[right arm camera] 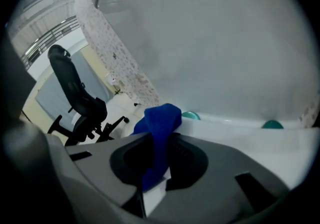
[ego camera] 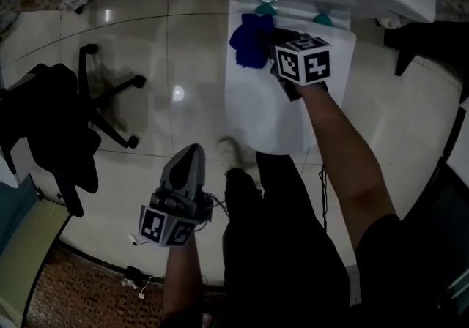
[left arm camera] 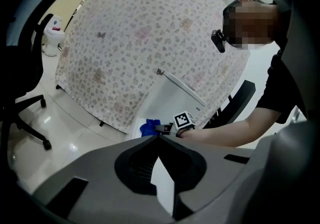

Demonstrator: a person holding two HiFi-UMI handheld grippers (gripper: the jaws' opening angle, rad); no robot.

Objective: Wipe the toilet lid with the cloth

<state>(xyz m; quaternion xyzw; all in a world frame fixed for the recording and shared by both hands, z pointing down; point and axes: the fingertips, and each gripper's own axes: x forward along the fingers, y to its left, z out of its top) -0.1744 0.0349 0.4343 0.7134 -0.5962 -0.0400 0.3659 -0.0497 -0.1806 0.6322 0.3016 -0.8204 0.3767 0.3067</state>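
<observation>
Here, blue cloth bunched, seemingly on lid

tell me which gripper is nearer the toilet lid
Right. The right gripper is over the lid, shut on the cloth at its far end. The left gripper hangs shut over the floor, off the lid's near left edge.

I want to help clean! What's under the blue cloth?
The smooth white toilet lid lies below the crumpled blue cloth, which the right gripper pinches. The spot directly beneath the cloth is covered.
</observation>
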